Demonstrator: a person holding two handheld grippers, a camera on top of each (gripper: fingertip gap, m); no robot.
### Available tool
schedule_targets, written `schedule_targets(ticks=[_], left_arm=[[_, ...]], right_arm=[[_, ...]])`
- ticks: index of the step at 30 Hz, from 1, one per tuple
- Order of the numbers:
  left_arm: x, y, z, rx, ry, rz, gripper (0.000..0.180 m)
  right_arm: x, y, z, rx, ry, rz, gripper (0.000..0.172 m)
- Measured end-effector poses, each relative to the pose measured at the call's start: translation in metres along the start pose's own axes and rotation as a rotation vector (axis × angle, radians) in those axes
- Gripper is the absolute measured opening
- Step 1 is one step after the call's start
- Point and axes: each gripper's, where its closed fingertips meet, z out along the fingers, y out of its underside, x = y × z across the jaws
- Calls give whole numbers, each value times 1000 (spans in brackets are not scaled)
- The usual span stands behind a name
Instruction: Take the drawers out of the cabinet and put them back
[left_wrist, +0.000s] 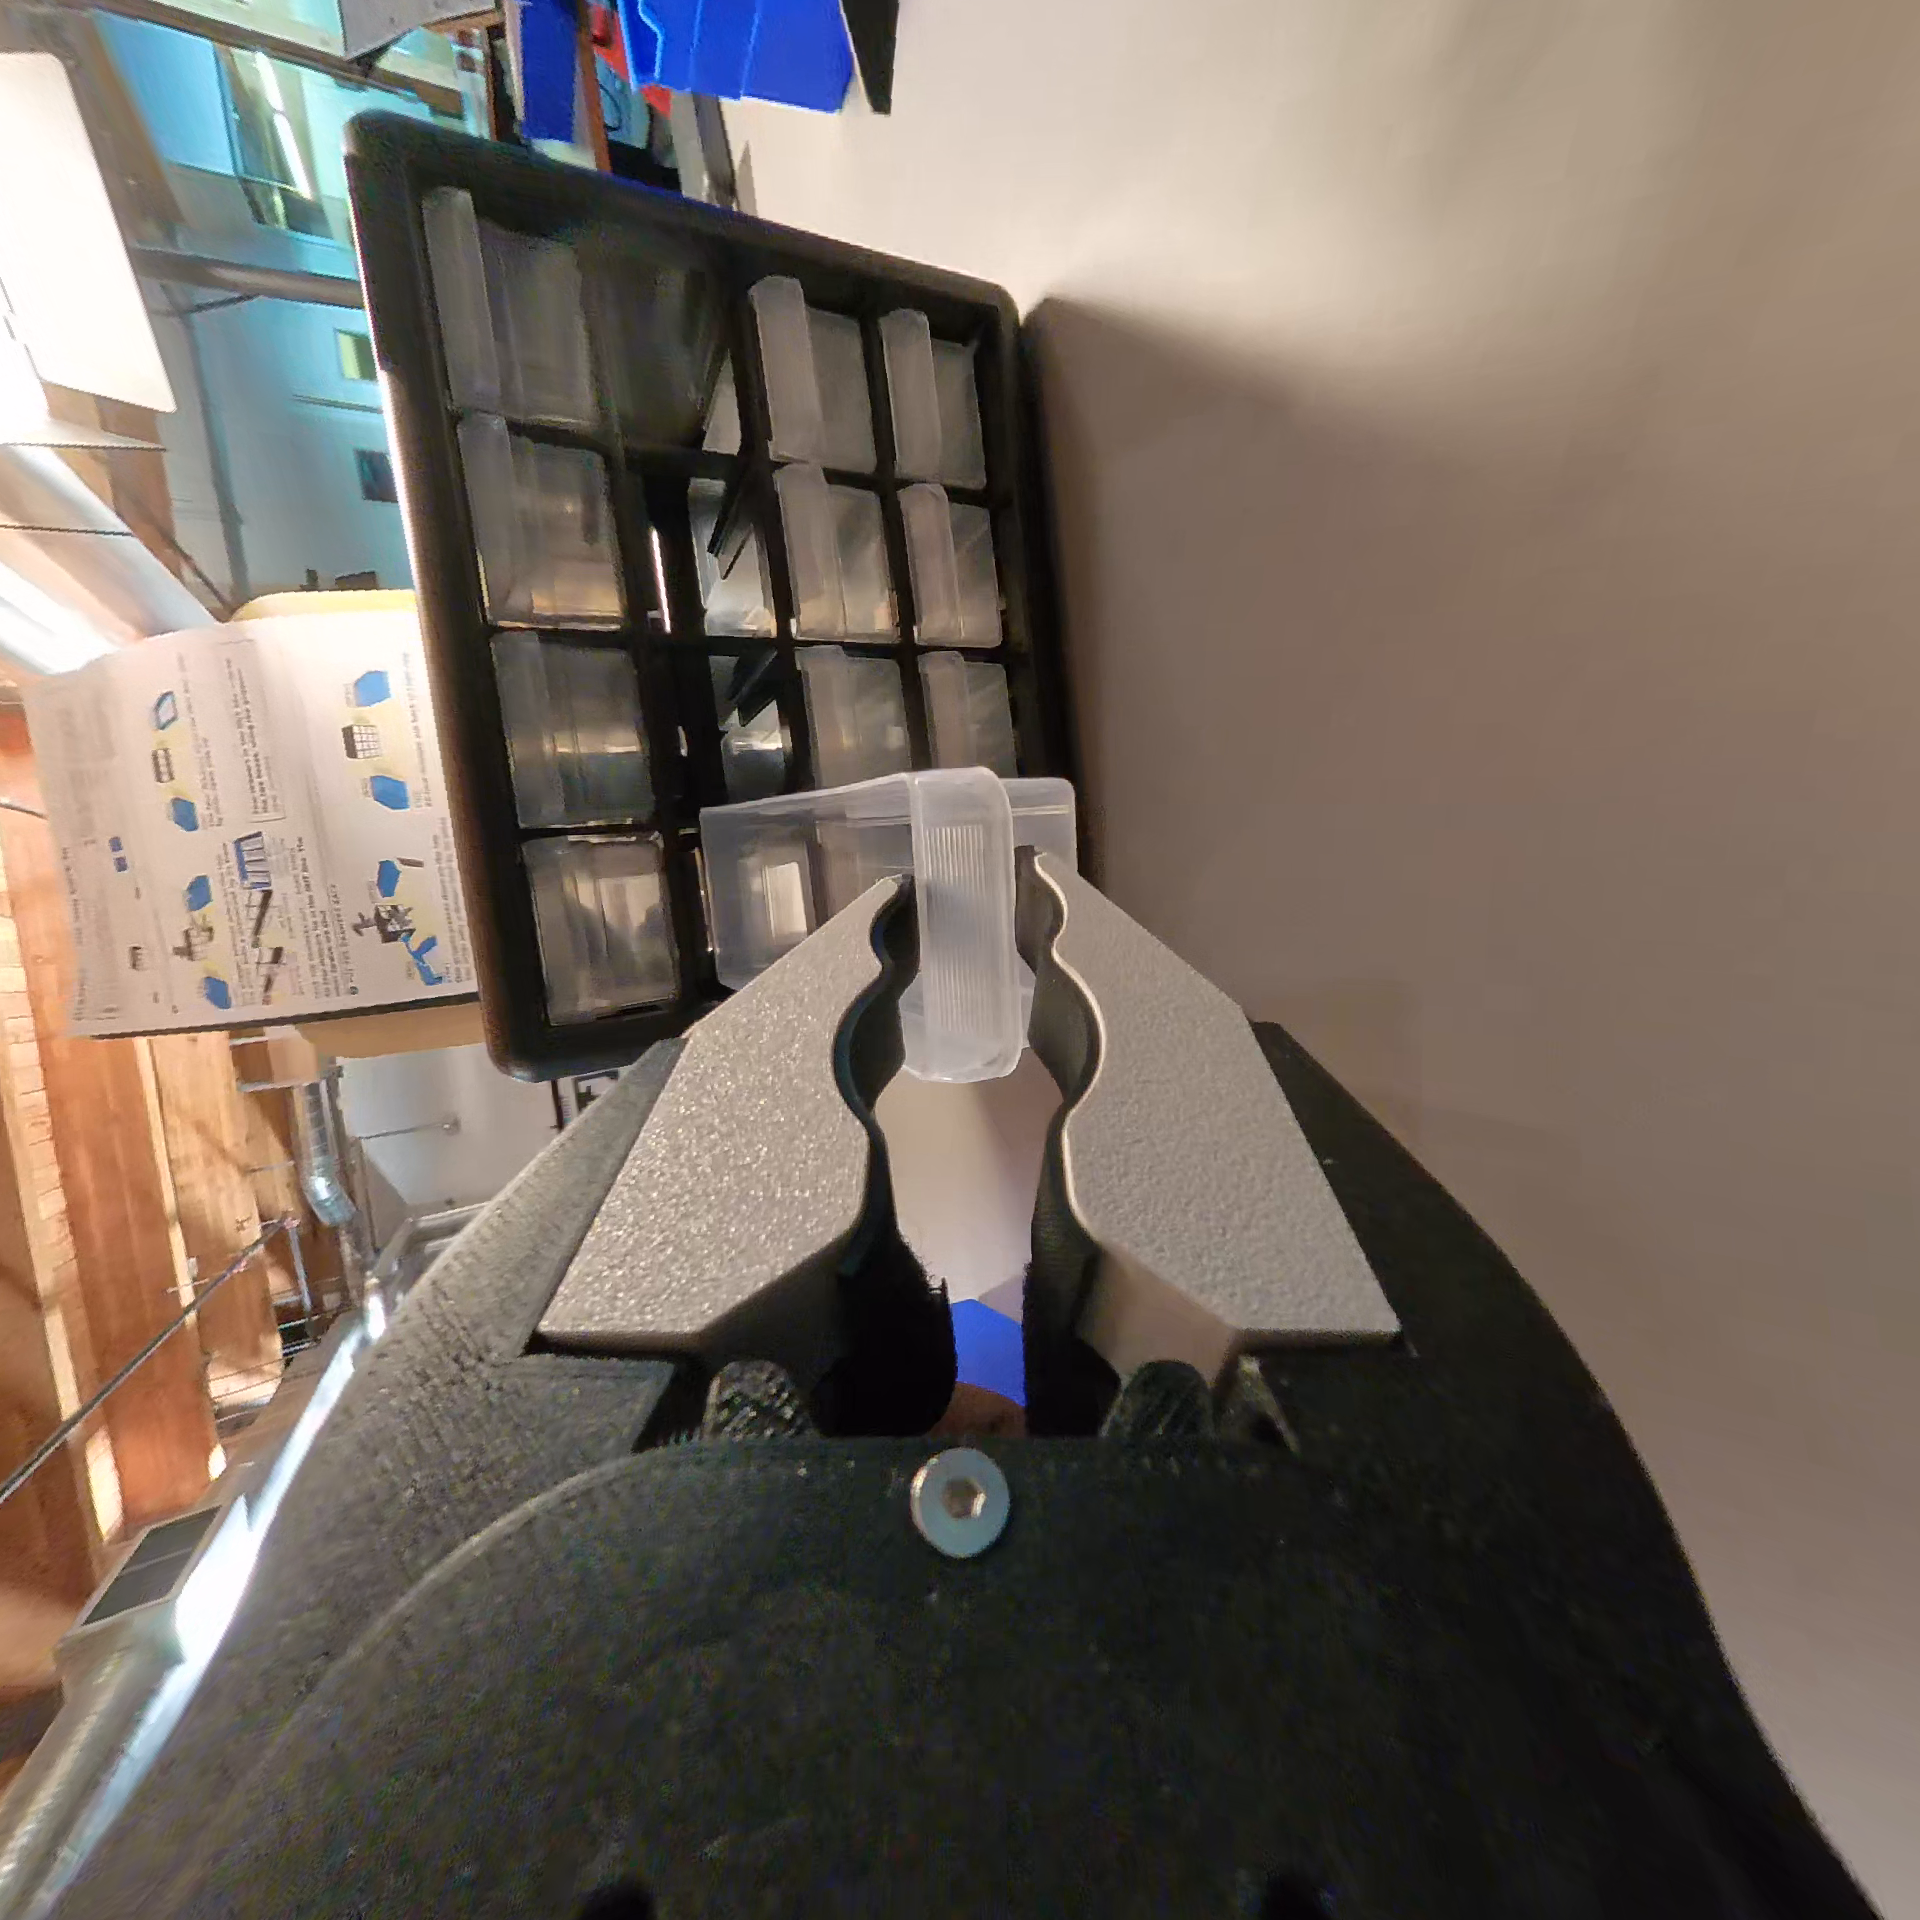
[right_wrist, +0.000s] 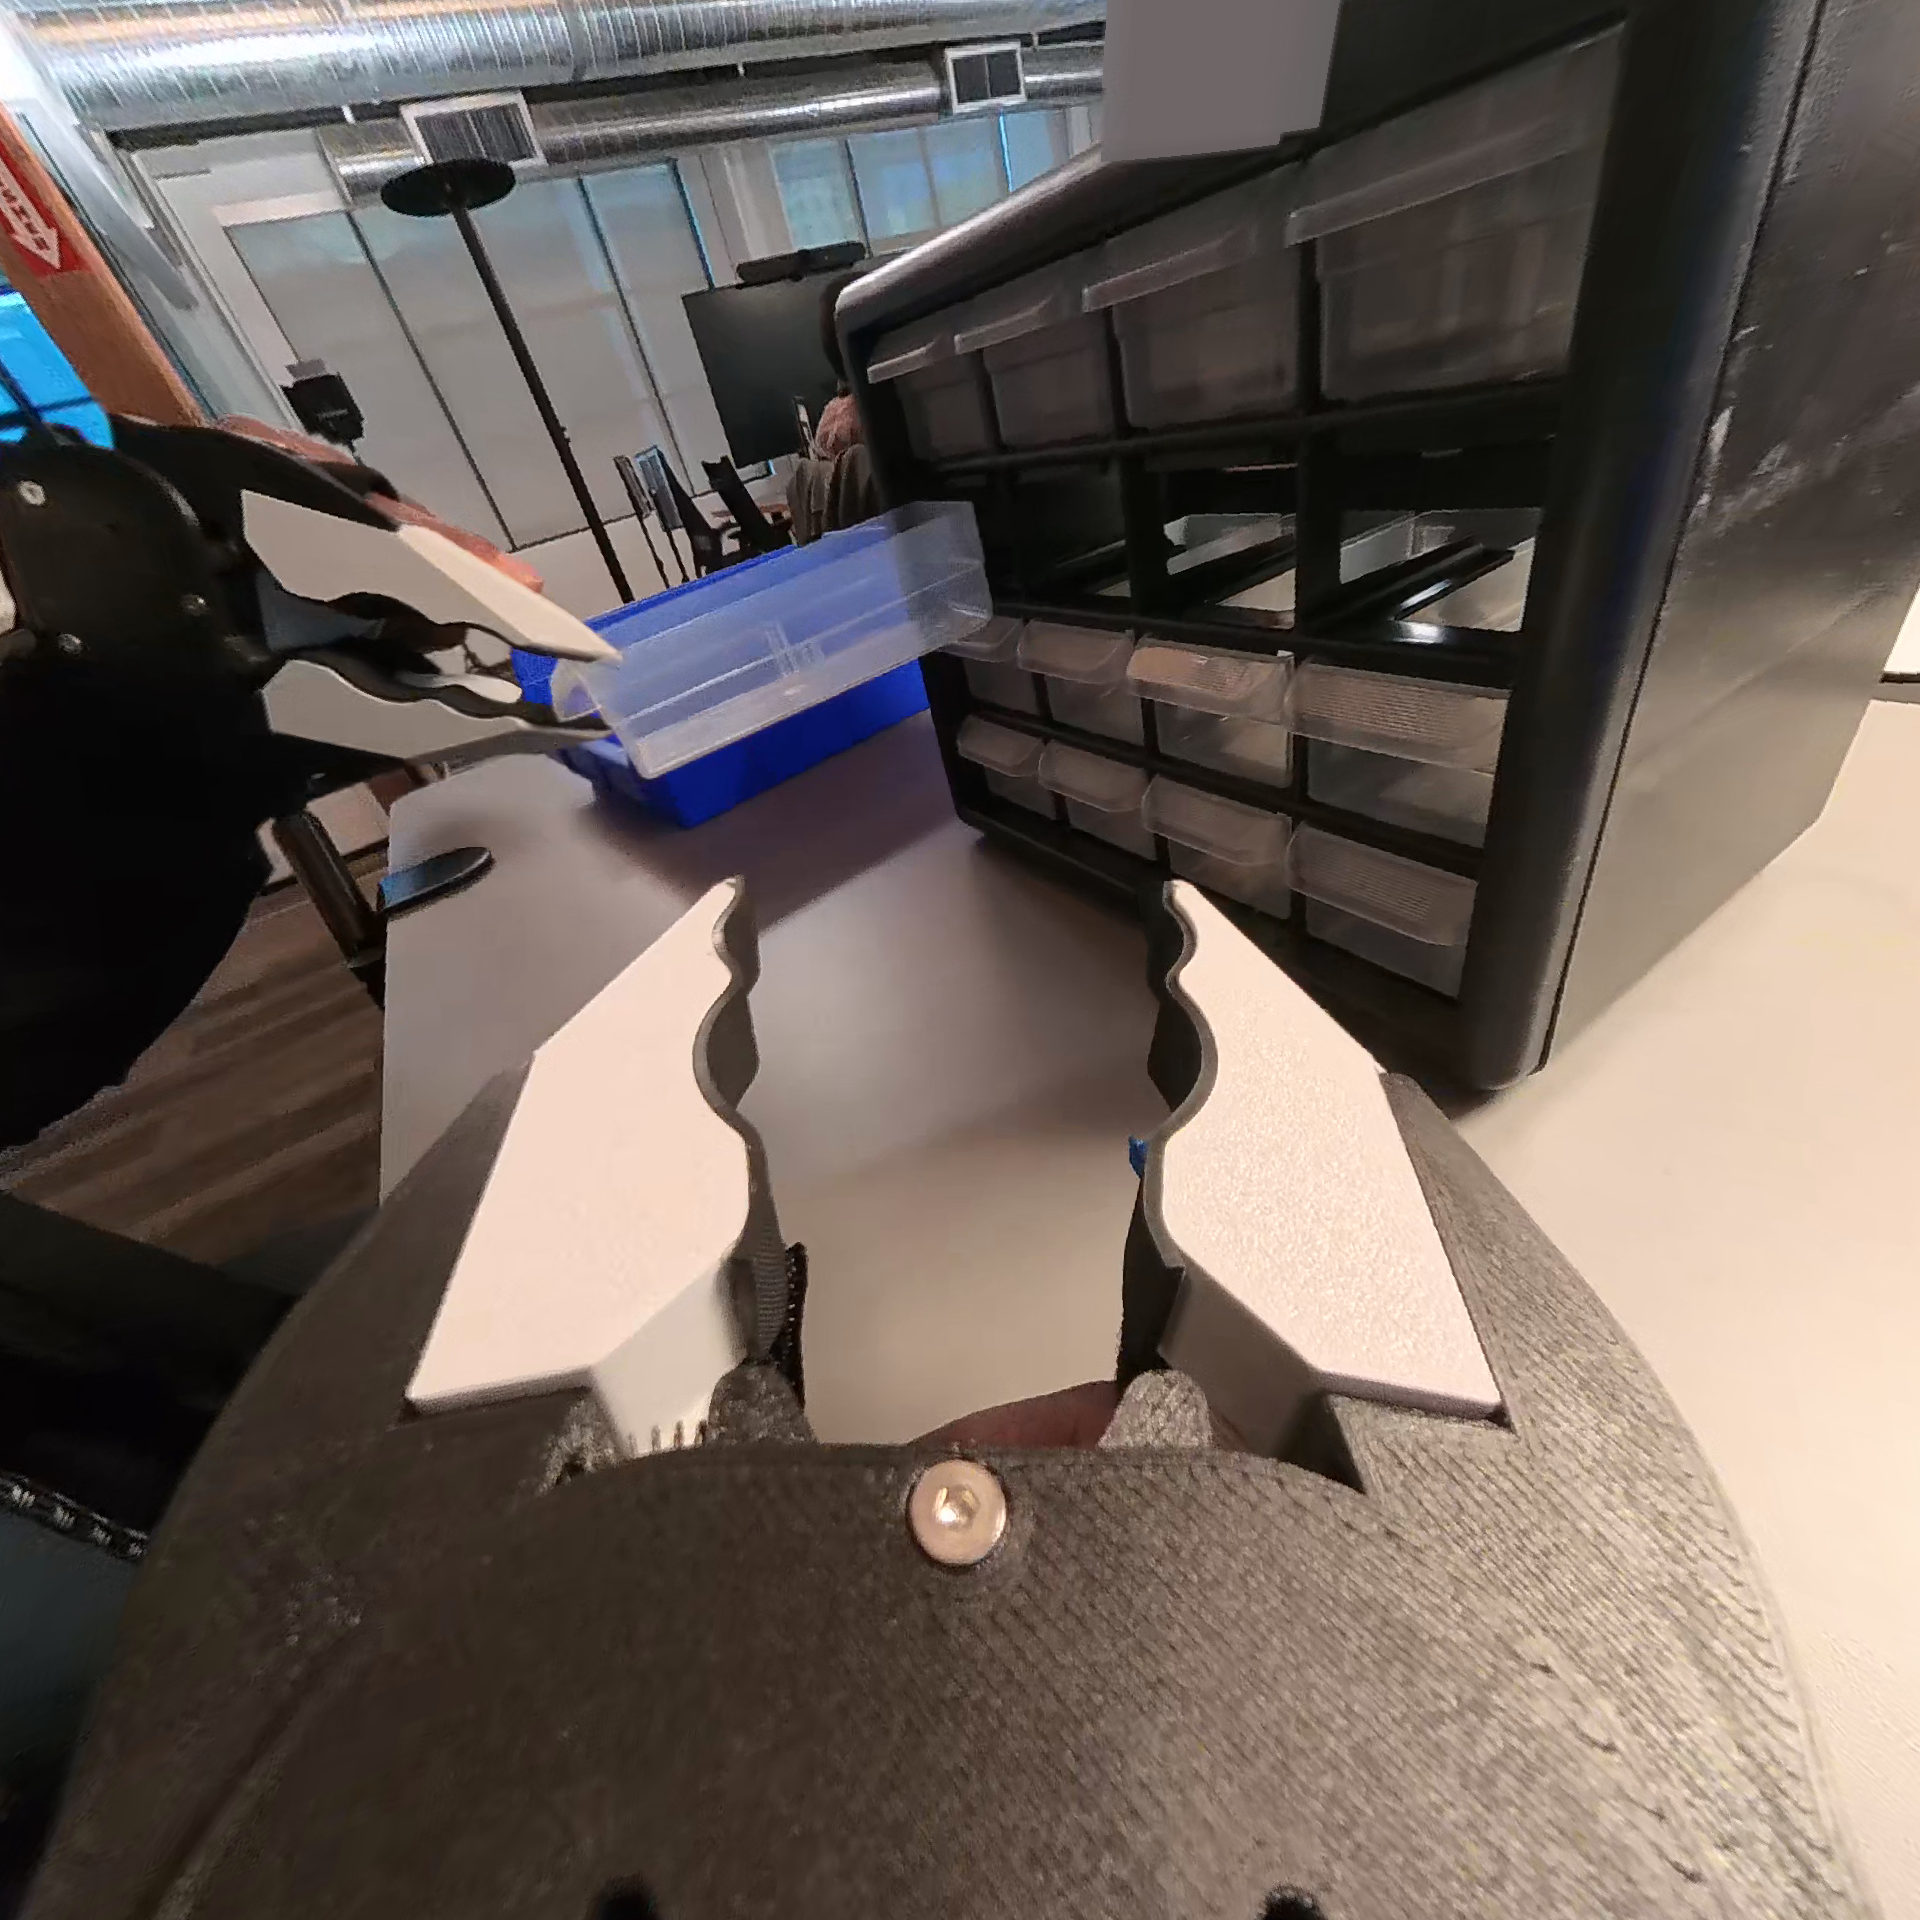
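Left claw (left_wrist: 961, 883) is narrow, clamped on the ribbed pull tab of a clear plastic drawer (left_wrist: 831, 883), both fingers pressed against the tab's sides. Drawer is out of the cabinet (left_wrist: 436, 644), held in the air just in front of its face. In the right wrist view the same drawer (right_wrist: 790, 644) hangs tilted from the left claw (right_wrist: 592, 686), its far end up and close to the cabinet's (right_wrist: 1683, 582) second row, above the surface (right_wrist: 935, 1039).

Second row of the cabinet has open slots with no drawer fronts showing; rows above and below carry clear drawers pushed in. Cabinet is black and stands upright on the pale surface.

Right claw (right_wrist: 951, 904) is wide open, nothing between its fingers (right_wrist: 644, 1091), only bare surface showing in the gap. It sits low over the surface, near the cabinet's lower front corner, not touching it.

Blue bin (right_wrist: 748, 748) sits on the surface behind the held drawer, left of the cabinet. A printed sheet with diagrams (left_wrist: 260, 810) stands beside the cabinet in the left wrist view.
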Motion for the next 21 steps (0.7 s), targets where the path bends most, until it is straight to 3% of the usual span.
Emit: schedule_targets(ticks=[21], left_arm=[[-19,3,3,-35,150,-57,18]], right_arm=[[4,-4,-3,33,8,28,75]])
